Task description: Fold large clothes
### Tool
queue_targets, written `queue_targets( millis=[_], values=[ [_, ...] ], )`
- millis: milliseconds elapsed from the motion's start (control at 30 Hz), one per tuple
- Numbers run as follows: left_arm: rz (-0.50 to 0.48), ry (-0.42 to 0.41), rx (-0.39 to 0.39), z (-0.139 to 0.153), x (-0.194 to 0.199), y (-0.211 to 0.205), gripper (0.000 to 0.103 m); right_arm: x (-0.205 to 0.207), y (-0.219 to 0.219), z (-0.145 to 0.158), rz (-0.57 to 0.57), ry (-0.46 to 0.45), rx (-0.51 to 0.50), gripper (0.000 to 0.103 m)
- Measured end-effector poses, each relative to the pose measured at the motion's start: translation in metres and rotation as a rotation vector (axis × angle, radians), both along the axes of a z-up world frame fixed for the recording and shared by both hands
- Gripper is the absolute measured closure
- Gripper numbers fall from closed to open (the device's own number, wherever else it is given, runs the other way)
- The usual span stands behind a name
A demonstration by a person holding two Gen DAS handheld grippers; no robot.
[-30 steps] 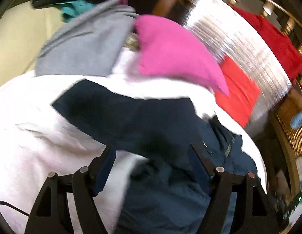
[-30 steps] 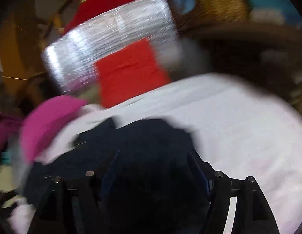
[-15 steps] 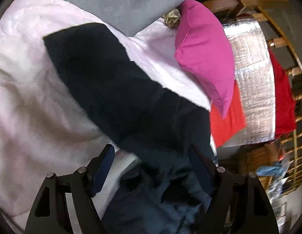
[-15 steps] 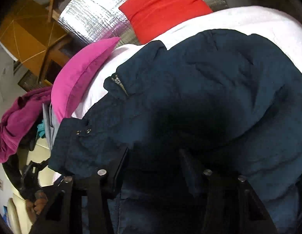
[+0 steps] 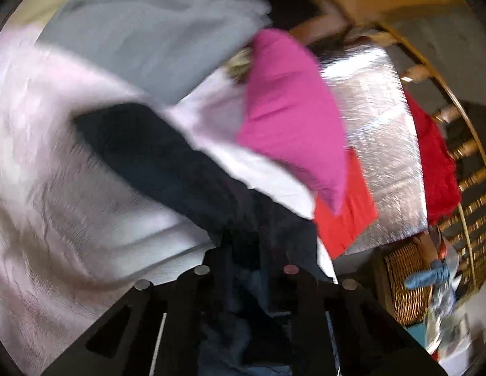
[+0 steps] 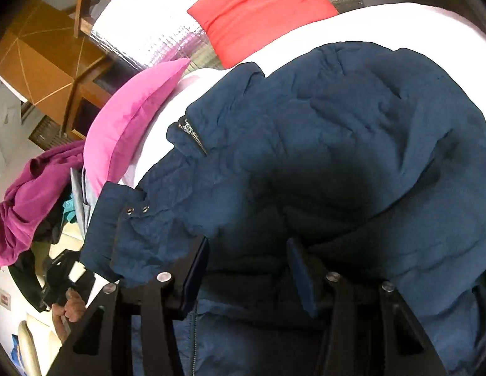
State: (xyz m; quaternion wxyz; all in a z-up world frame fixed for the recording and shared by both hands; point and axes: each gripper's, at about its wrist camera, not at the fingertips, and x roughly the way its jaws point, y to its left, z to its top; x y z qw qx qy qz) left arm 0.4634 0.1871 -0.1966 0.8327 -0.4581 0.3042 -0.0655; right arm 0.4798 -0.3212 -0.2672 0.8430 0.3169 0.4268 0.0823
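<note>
A dark navy jacket (image 6: 337, 119) with a zip and snap buttons lies crumpled on a white bed sheet (image 6: 384, 22). My right gripper (image 6: 247, 260) presses down into its bulk, and a thick bunch of the fabric fills the gap between the pads. In the left wrist view one long dark sleeve of the jacket (image 5: 155, 153) stretches away over the sheet (image 5: 55, 188). My left gripper (image 5: 246, 247) is shut on the near end of that dark fabric. The picture there is blurred by motion.
A pink pillow (image 5: 290, 119) and a red pillow (image 5: 346, 216) lean on a silver foil panel (image 5: 377, 125). A grey garment (image 5: 149, 31) lies beyond the sleeve. A wicker basket (image 5: 406, 282) stands beside the bed. A magenta garment (image 6: 26, 200) is heaped at the left, above a hand (image 6: 72, 308).
My left gripper's jaws closed from wide apart onto the dark fabric, and its view swung. My right gripper came down onto the jacket, narrowed its jaws, then kept still.
</note>
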Motion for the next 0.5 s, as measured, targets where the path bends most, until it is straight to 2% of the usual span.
queue_targets(
  millis=[233,333,433,500],
  values=[
    [-0.128,-0.192,0.178,0.072,-0.02,-0.065,0.093,-0.011,-0.006,0.007,-0.027,-0.002,0.028,0.047],
    [-0.223,-0.27,0.293,0.097,-0.032,-0.117,0.094,-0.019,-0.013,0.012,-0.048,-0.02,0.04,0.047],
    [-0.335,-0.303,0.401,0.102,-0.042,-0.17,0.094,-0.026,-0.021,0.016,-0.07,-0.032,0.049,0.047],
    [-0.398,-0.288,0.443,0.091,-0.041,-0.2,0.094,-0.031,-0.028,0.018,-0.093,-0.036,0.057,0.047]
  ],
)
